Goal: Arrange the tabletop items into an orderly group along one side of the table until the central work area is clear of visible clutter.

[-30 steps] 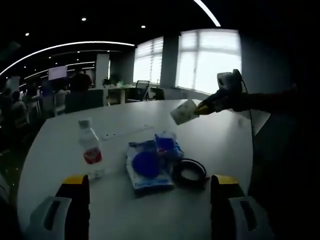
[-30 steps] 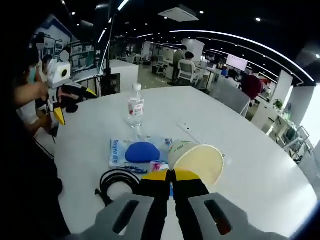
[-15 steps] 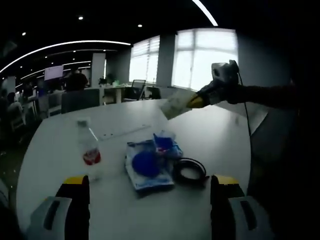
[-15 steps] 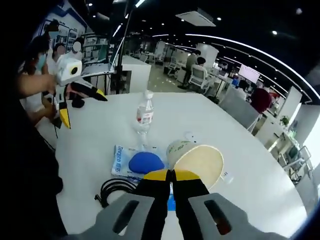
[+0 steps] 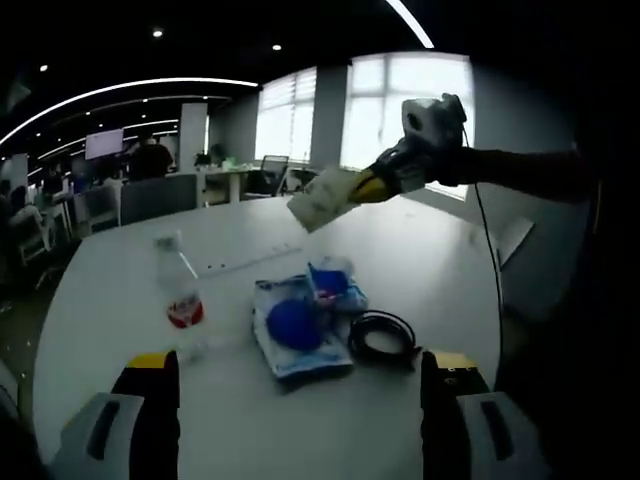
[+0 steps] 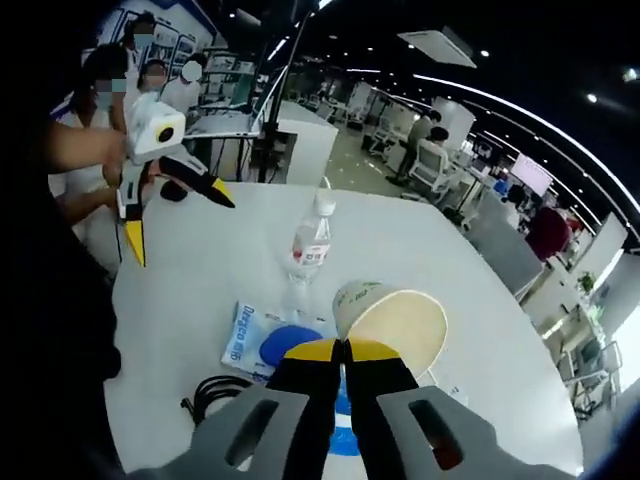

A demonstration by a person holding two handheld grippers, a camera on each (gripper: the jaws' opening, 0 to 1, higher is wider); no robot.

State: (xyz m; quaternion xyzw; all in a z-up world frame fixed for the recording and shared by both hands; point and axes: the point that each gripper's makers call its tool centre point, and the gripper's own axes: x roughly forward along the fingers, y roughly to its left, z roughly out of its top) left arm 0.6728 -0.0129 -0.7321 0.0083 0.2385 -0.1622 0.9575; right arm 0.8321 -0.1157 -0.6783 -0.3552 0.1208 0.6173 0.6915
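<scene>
One pale paper cup [image 6: 390, 320] was pinched by the right gripper [image 6: 344, 352]; left gripper [image 5: 298, 372] gaped empty. Setting it upright near the clear plastic water bottle [image 6: 309, 250] seemed wisest.

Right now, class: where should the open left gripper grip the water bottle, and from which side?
Grip the water bottle across its body at the red label, coming level from the open table on the side away from the blue packet. It stands upright and narrow, so the open left gripper spans it there.

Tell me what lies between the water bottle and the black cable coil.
In the left gripper view, a blue packet lies between the water bottle and the cable coil.
</scene>
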